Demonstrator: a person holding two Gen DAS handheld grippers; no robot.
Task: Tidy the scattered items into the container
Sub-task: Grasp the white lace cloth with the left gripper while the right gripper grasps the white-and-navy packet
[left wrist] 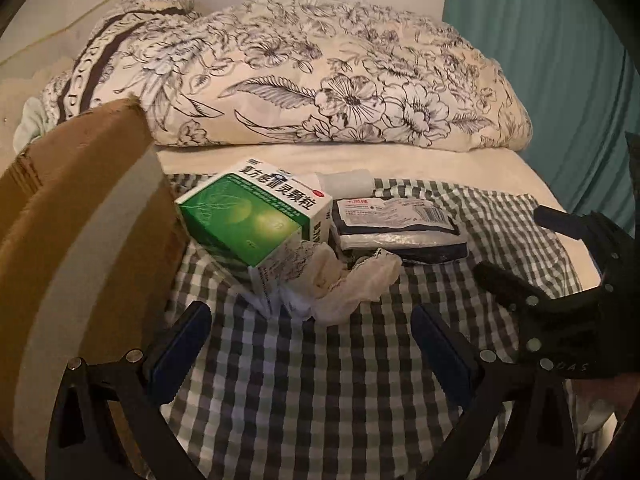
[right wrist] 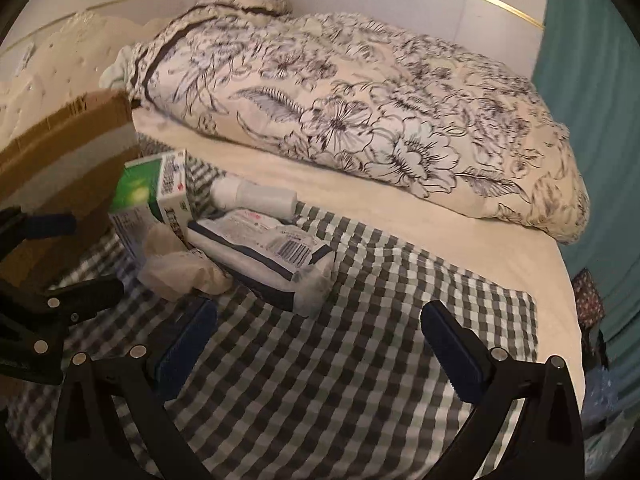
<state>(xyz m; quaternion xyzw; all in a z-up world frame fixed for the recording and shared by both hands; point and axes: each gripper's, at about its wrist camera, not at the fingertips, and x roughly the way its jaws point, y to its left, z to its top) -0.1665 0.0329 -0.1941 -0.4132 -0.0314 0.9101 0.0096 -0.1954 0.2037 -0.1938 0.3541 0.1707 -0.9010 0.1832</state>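
Left wrist view showed the left claw (left wrist: 310,344) spread wide with nothing between its blue pads (left wrist: 182,344), hovering low over the checked cloth (left wrist: 320,400) on the bed. At twelve o'clock from it, just ahead, lay a crumpled white wrapper (left wrist: 352,280), touching the green medicine box (left wrist: 256,220), which leaned tilted near the cardboard box (left wrist: 80,220) at nine o'clock. The flat sealed packet (left wrist: 400,224) sat at one o'clock, beside the green box, with a white roll (left wrist: 344,184) behind them, partly hidden. The right claw (right wrist: 320,344) was likewise wide open and empty, its own view putting the packet at eleven o'clock.

Judging by looks, the wrapper would be nearly weightless and limp; a pinch on its bunched middle should do, though it could slip out. The medicine box seemed light and stiff, yet its card walls might dent; gripping across its narrow sides looked soundest. The packet appeared soft and slick, so taking it at mid-length would limit sagging. The roll would likely turn away if nudged.
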